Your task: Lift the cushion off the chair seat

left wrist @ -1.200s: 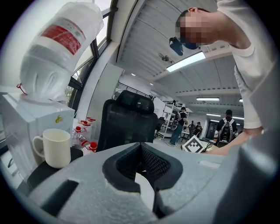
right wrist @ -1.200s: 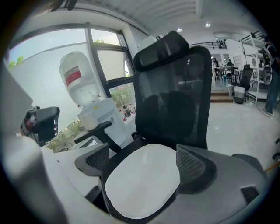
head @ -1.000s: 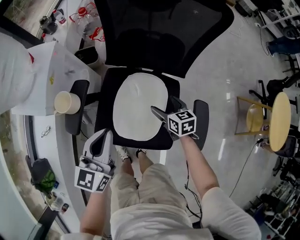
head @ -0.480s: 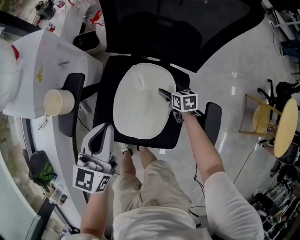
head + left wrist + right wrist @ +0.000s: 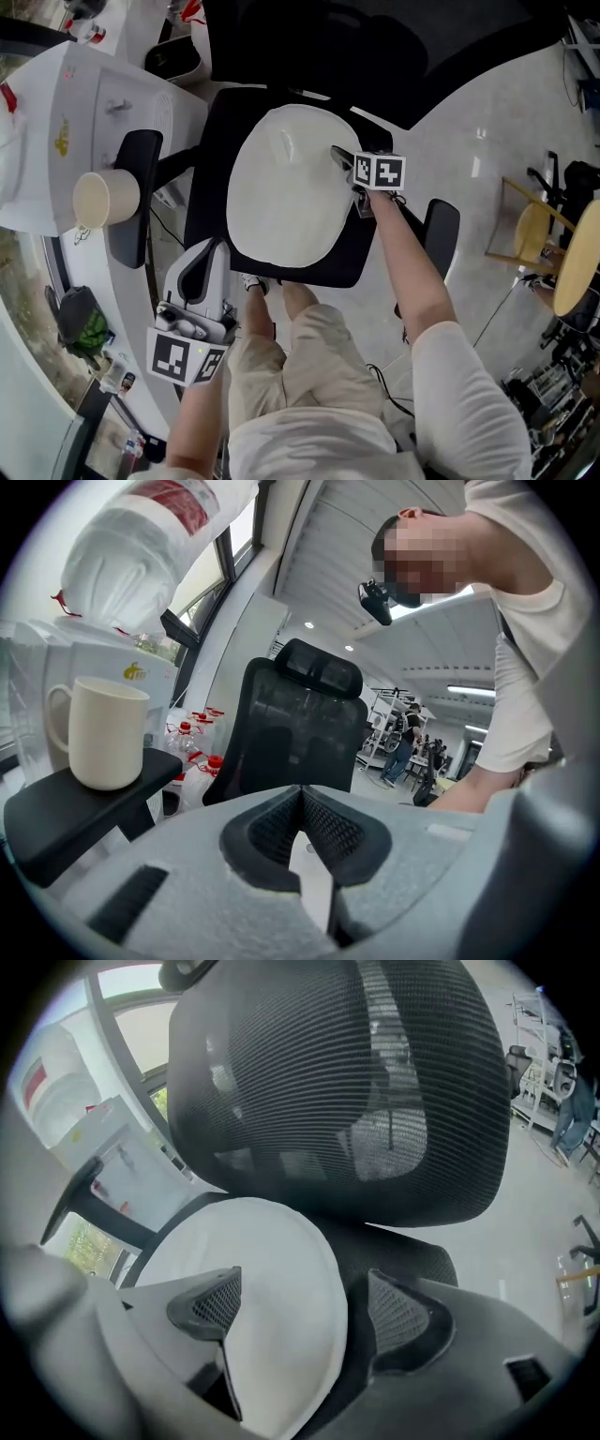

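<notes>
Straddling cushion point(image 5: 281, 187) rim, R fingers point(image 5: 211, 1309) apart, just closing; L fingers point(image 5: 336, 827) together; mug point(image 5: 105, 200) on armrest point(image 5: 131, 239).

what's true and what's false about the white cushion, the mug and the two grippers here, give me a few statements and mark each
1. The white oval cushion lies on the black chair seat. True.
2. The cream mug stands on the cushion. False: it stands on the black armrest.
3. The right gripper is clamped on the cushion. False: its jaws, which have just been closing, stand apart with the cushion's edge between them, not pressed.
4. The left gripper is clear of the cushion. True.
</notes>
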The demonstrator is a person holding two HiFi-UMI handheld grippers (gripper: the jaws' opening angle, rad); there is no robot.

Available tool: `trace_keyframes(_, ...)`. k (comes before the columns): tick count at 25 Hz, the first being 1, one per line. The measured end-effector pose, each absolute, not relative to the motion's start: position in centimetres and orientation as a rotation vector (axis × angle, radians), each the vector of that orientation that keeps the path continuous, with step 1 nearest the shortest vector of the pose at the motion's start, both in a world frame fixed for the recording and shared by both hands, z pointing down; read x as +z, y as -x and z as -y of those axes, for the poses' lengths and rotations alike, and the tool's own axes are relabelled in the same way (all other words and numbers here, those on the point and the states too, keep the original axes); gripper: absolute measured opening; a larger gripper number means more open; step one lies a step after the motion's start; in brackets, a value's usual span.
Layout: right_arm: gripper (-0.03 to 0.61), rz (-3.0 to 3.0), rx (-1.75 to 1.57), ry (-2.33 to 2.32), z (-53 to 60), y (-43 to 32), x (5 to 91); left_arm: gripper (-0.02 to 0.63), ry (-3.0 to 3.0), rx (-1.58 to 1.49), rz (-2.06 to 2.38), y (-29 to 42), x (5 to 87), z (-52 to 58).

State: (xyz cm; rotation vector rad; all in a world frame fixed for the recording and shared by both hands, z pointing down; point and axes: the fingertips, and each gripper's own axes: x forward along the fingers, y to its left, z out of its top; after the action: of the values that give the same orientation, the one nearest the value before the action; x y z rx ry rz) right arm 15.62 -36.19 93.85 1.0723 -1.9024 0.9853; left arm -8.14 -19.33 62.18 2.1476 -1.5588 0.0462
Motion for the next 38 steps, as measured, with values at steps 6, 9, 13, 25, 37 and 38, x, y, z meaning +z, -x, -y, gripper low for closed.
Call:
trace_keyframes(6, 0.426, 1.876, 0.925, -1.008, 35.9, -15.4, 94.8, 0.014, -2.133, 0.044, 1.576, 8.4, 62.4, 19.6)
trace_keyframes(9, 0.416, 1.853, 0.866, -0.970, 35.6, -15.5, 95.0, 0.014, -2.131, 0.037, 1.568, 7.7, 62.4, 19.5)
trace_keyframes(13, 0.357, 1.835, 0.760, -0.921, 35.2, -15.7, 95.2, 0.014, -2.132, 0.029, 1.557, 7.0, 62.3, 19.2)
trace_keyframes(25, 0.186, 1.800, 0.672, -0.853, 34.0, -14.4, 95.2, 0.014, -2.122, 0.022, 1.572, 7.4, 62.5, 17.9)
trace_keyframes(37, 0.055, 1.812, 0.452, -0.848, 33.9, -12.4, 93.7, 0.014, -2.116, -0.024, 1.569, 8.7, 63.2, 16.6)
trace_keyframes(38, 0.054, 1.808, 0.462, -0.853, 33.6, -12.4, 93.7, 0.014, -2.110, -0.029, 1.564, 8.9, 63.5, 16.4)
